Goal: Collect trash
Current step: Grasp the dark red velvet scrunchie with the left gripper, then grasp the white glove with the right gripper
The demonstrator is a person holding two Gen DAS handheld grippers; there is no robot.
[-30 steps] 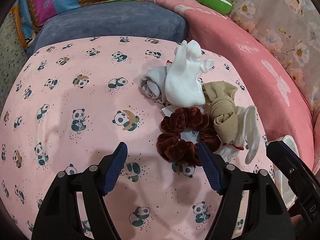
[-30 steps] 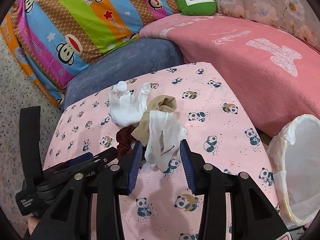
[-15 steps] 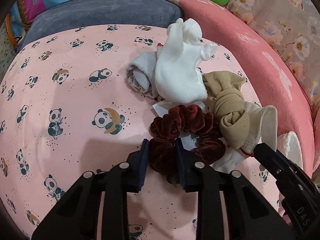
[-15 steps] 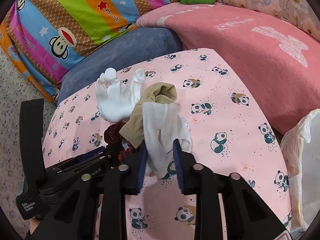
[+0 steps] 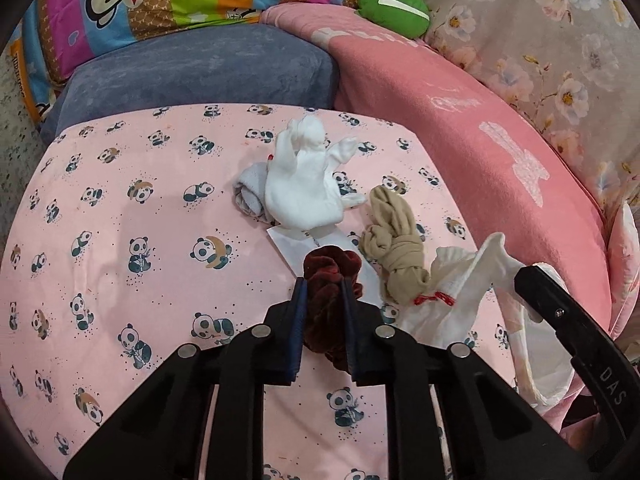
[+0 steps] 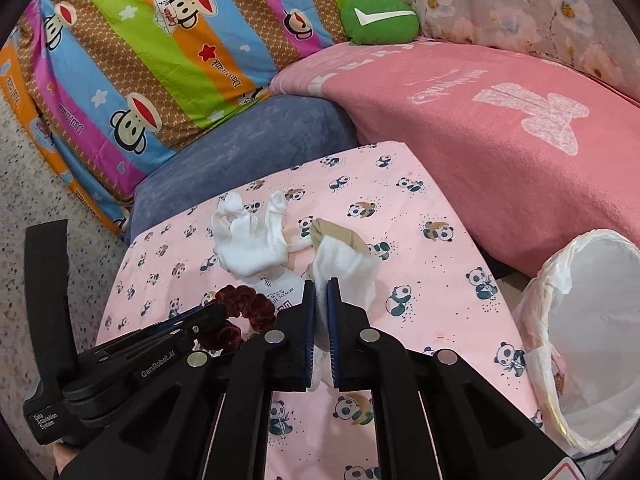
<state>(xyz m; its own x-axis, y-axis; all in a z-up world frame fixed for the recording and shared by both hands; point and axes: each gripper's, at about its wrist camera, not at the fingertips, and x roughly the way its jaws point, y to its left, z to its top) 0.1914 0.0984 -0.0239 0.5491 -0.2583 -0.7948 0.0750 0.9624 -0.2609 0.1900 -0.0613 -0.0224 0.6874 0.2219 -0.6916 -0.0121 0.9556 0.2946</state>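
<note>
The left gripper [image 5: 324, 292] was closing its jaws on the dark red scrunchie [image 5: 330, 280], which hung pinched between them above the panda sheet [image 5: 120, 240]. The right gripper [image 6: 321, 292] had its jaws clamped on a white sock [image 6: 344, 268] (a beige sock [image 5: 394, 240] clung to it). Ahead of both jaws lay another white sock [image 5: 300, 188]. Right of the right jaws stood the lined bin [image 6: 592, 320].

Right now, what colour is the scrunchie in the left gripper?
Dark maroon velvet scrunchie, clearest in the left wrist view.
</note>
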